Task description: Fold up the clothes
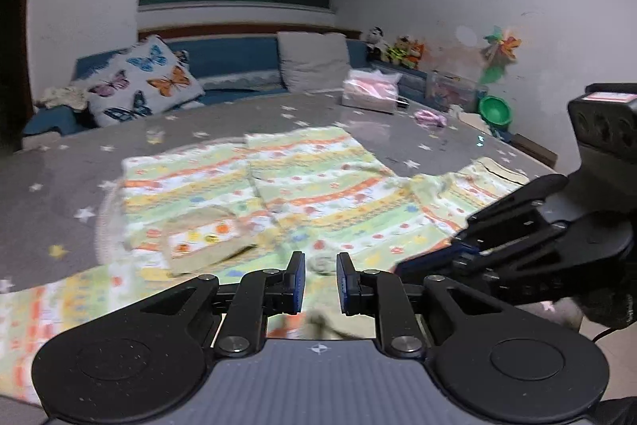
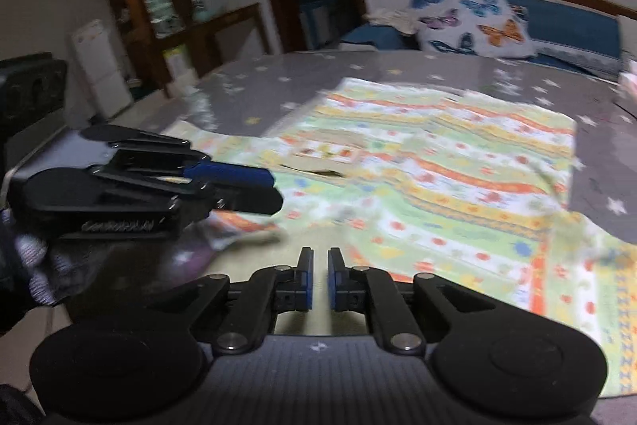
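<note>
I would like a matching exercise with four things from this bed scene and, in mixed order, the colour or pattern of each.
Things:
1. square pillow
2. plastic bowl
3. spread garment
4. bed cover

Descriptions:
A. grey with stars
B. green
C. white with butterflies
D. green, yellow and orange stripes

Pairs: 1-C, 2-B, 3-D, 4-A

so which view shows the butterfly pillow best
The left wrist view: the butterfly pillow sits fairly sharp and whole against the blue cushions. The right wrist view shows it too, but farther off and blurred.
</note>
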